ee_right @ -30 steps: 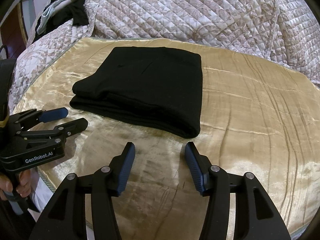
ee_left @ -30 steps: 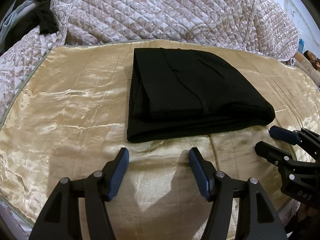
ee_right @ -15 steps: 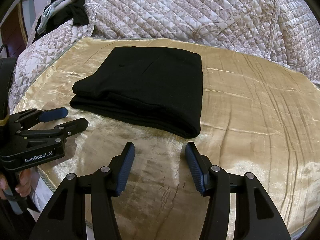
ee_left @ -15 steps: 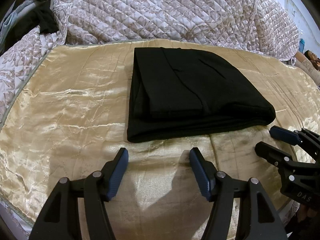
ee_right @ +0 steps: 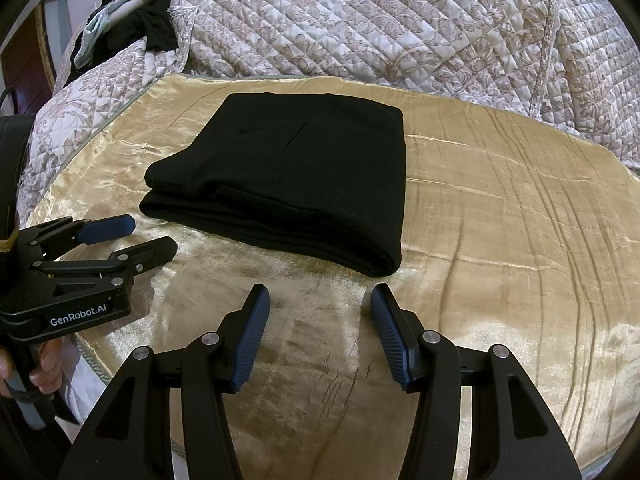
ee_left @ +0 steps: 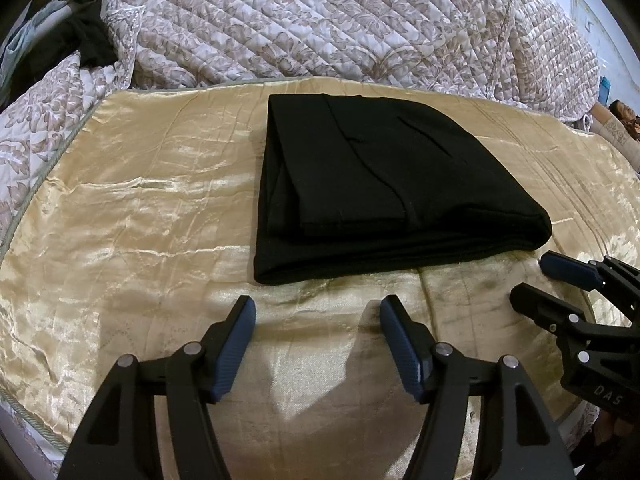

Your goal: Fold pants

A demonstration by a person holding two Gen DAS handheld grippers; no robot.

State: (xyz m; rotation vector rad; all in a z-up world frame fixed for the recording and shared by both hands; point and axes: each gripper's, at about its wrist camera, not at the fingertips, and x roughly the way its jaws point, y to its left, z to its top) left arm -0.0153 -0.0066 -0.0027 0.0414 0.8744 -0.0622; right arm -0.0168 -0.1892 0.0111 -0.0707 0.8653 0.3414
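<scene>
Nothing moved vs 1 s ago: pants (ee_left: pixel 384 192) sit folded on gold bedspread (ee_left: pixel 132 216), stack squared. Left gripper (ee_left: pixel 314 320) and right gripper (ee_right: pixel 318 306) hover just short of its near edge, fingers (ee_left: pixel 236 344) released, empty; prob. backed off since fold looks done.

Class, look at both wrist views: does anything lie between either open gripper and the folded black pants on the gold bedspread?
Nothing visible does. Only bare gold bedspread separates the left gripper and the right gripper from the near edge of the folded black pants. Both grippers are open and empty, side by side.
</scene>
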